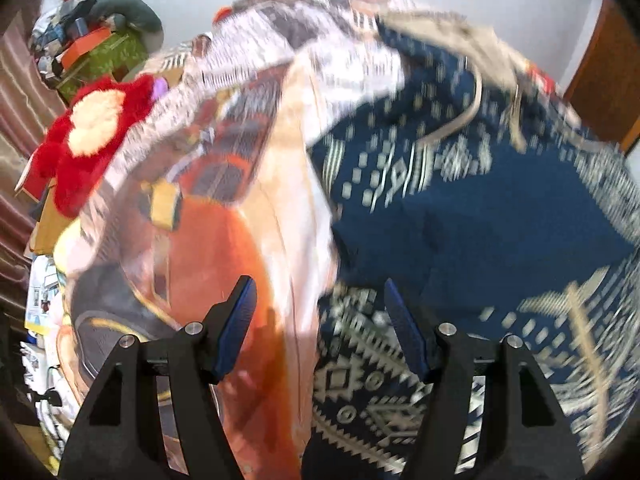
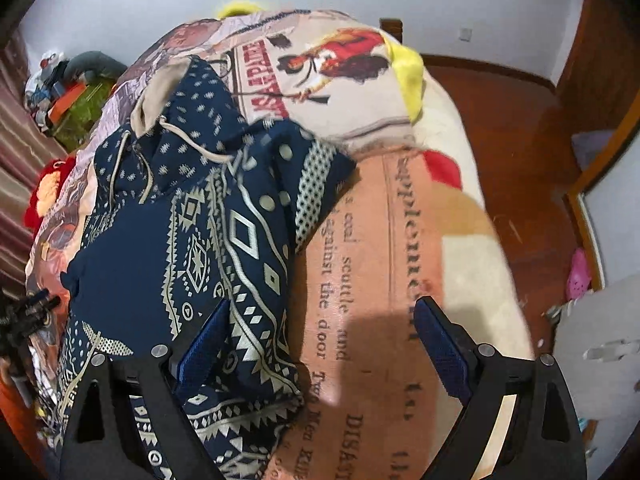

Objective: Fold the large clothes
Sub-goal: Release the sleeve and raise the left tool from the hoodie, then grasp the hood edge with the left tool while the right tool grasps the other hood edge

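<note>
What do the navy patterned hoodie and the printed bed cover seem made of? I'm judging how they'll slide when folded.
Navy hoodie: looks like soft matte knit, probably cotton-blend; it slumps in thick folds, with a beige drawcord.
Printed bed cover: seems a plush, fleece-like blanket; the print's edges look slightly fuzzy, with no sheen.

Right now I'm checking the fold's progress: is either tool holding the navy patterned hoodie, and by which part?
Nothing is held. The left tool and right tool both stand open above the navy patterned hoodie on the printed blanket.
</note>
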{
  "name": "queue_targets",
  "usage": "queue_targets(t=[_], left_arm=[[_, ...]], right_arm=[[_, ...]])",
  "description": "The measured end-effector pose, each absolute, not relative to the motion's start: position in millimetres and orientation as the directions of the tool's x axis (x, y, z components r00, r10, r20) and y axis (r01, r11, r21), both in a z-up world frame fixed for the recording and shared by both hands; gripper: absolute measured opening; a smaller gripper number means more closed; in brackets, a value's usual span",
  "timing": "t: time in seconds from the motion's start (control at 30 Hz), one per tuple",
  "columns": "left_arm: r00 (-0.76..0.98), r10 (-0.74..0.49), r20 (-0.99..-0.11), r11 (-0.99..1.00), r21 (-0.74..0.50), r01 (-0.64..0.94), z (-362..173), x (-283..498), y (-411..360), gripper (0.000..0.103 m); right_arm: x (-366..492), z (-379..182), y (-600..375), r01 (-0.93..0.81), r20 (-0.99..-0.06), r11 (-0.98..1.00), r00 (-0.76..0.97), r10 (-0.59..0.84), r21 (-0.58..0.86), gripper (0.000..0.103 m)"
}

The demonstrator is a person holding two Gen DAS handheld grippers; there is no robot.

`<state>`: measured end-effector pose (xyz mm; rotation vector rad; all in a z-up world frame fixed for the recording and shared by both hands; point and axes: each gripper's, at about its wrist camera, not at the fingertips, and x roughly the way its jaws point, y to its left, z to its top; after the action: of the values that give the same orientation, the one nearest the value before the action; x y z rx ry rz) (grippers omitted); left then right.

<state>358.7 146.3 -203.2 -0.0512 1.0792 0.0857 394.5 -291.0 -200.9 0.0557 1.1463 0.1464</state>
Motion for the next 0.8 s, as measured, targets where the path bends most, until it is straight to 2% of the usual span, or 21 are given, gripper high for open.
queue_targets(t=[0.23, 0.43, 0.67, 0.8], left_arm=[[0.571, 0.005, -0.821, 0.995, -0.053, -0.085, -154, 408, 133, 0.066], [0.627, -0.019, -0.779, 0.997, -0.059, -0.042, -131, 463, 110, 0.066], [0.654, 0.004, -0.756, 0.999, -0.029, -0.04, -140, 522, 95, 0.067], [0.639, -0.034, -0.769, 0.996, -0.075, -0.038, -156, 558, 90, 0.067]], right_arm=[[418, -148, -263, -0.147, -0.831, 0.978, 0.518, 0.203, 0.148, 0.091], [463, -129, -212, -0.222, -0.781, 0.972, 0.593, 0.194, 0.073, 0.091], [529, -145, -172, -0.243, -0.784, 0.966, 0.583, 0.215, 0.085, 0.091], [566, -164, -155, -0.256, -0.782, 0.966, 0.592, 0.195, 0.047, 0.091]])
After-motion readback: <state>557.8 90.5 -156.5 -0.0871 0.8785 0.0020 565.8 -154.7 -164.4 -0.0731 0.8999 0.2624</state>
